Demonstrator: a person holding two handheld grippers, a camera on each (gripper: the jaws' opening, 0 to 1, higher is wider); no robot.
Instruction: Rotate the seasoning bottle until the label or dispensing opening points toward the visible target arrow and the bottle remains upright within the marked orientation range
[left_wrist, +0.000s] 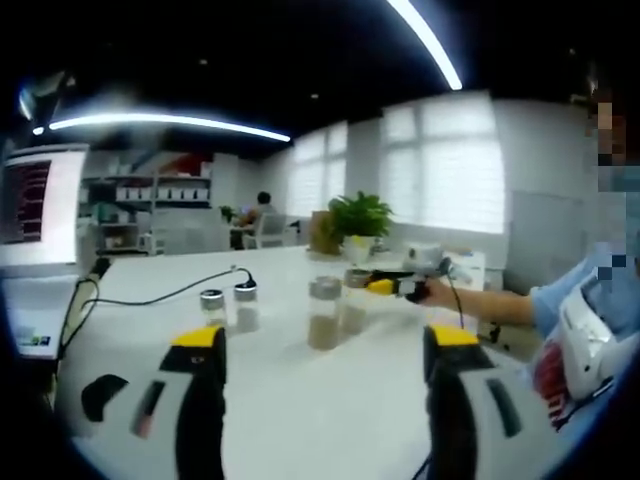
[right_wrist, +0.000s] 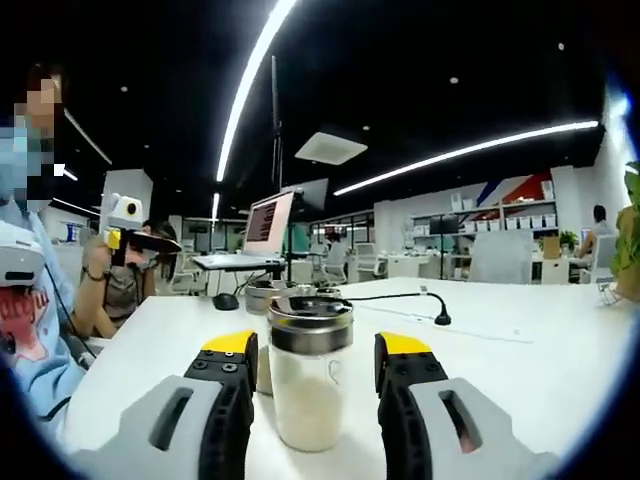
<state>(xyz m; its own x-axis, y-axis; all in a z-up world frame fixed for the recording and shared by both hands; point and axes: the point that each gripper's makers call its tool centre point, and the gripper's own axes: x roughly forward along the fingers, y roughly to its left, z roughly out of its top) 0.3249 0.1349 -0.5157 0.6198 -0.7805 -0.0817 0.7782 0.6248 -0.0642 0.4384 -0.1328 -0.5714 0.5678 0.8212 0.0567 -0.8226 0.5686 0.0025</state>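
Observation:
A clear seasoning bottle (right_wrist: 308, 385) with a silver lid and pale contents stands upright on the white table (right_wrist: 520, 340). It sits between the jaws of my right gripper (right_wrist: 317, 345), which is open with a small gap on each side. A second bottle (right_wrist: 262, 296) stands just behind it. In the left gripper view, my left gripper (left_wrist: 327, 338) is open over the table, short of a taller bottle (left_wrist: 324, 315) with beige contents. Beyond that bottle, the right gripper (left_wrist: 398, 287) reaches in around another bottle (left_wrist: 352, 303). Two small shakers (left_wrist: 228, 305) stand to the left.
A black cable (left_wrist: 160, 295) runs across the table toward a screen (left_wrist: 40, 200) at the left edge. A potted plant (left_wrist: 358, 215) stands at the far side. A person in a light blue shirt (left_wrist: 580, 310) sits at the right. A mouse (right_wrist: 226, 300) and a laptop (right_wrist: 265, 225) lie beyond the bottles.

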